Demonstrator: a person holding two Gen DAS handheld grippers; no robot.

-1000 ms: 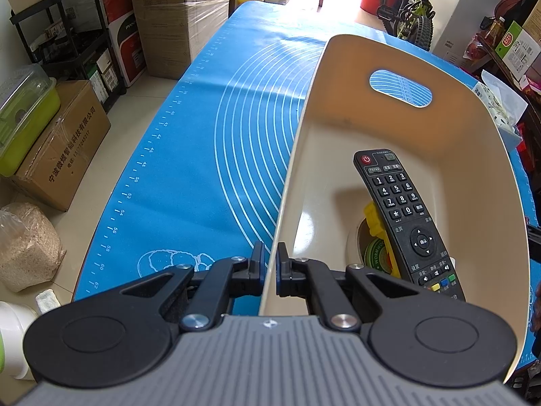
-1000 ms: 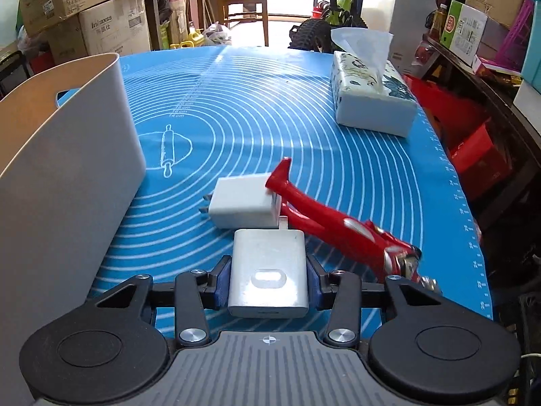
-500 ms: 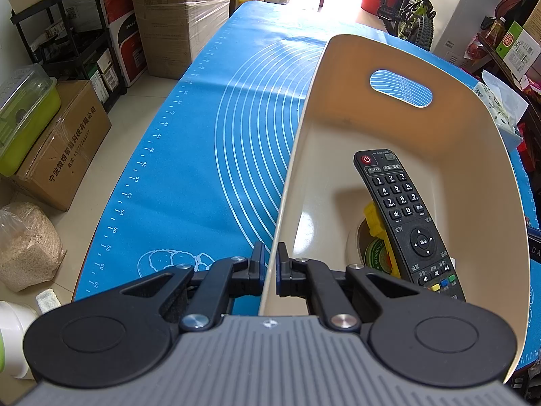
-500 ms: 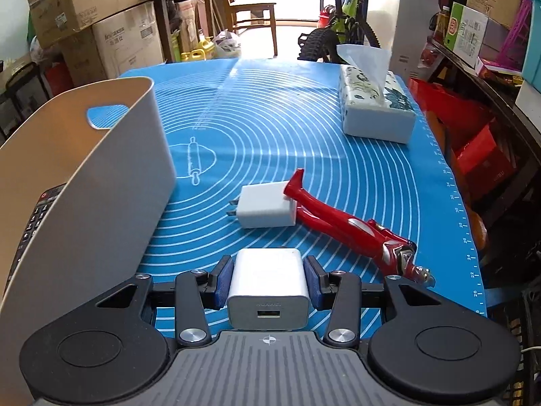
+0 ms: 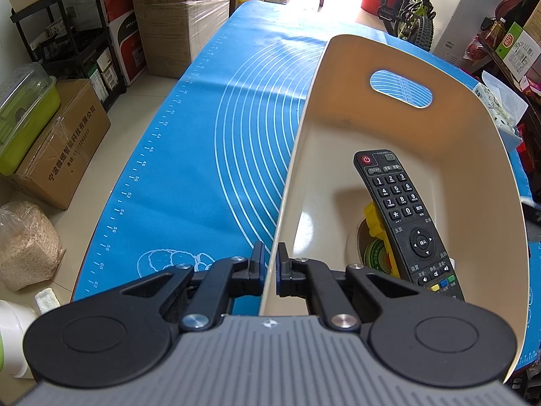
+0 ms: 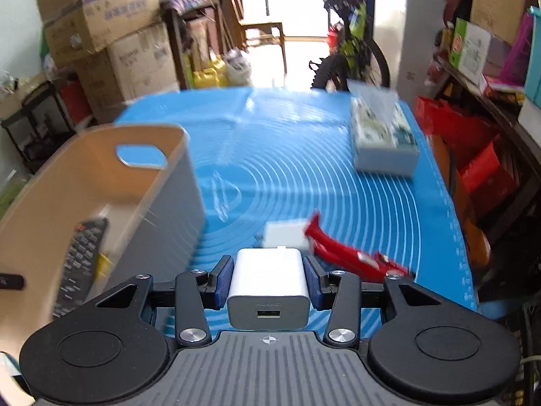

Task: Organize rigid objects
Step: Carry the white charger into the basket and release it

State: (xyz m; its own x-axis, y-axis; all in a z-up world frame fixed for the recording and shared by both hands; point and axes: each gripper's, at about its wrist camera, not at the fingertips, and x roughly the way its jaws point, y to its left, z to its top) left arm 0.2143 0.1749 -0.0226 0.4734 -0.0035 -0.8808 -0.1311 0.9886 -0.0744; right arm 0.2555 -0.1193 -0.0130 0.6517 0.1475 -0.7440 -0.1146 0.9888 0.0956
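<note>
My left gripper (image 5: 268,265) is shut on the near left wall of the beige bin (image 5: 473,155), which stands on the blue mat (image 5: 203,155). Inside the bin lie a black remote (image 5: 402,216), a yellow piece (image 5: 373,220) and a round tape roll (image 5: 365,250). My right gripper (image 6: 269,275) is shut on a white charger block (image 6: 268,284), held in the air to the right of the bin (image 6: 67,186). Below it on the mat (image 6: 304,142) rest a second white charger (image 6: 285,235) and a red toy figure (image 6: 348,255).
A tissue box (image 6: 382,138) stands at the mat's far right. Cardboard boxes (image 5: 179,10), a black shelf and a green crate (image 5: 20,115) line the floor to the left. A bicycle (image 5: 412,10) and red containers sit beyond the table.
The right gripper has risen with the white charger block, so the mat, the second charger and the red figure look farther below. The bin's inside now shows on the left. The left gripper stays put.
</note>
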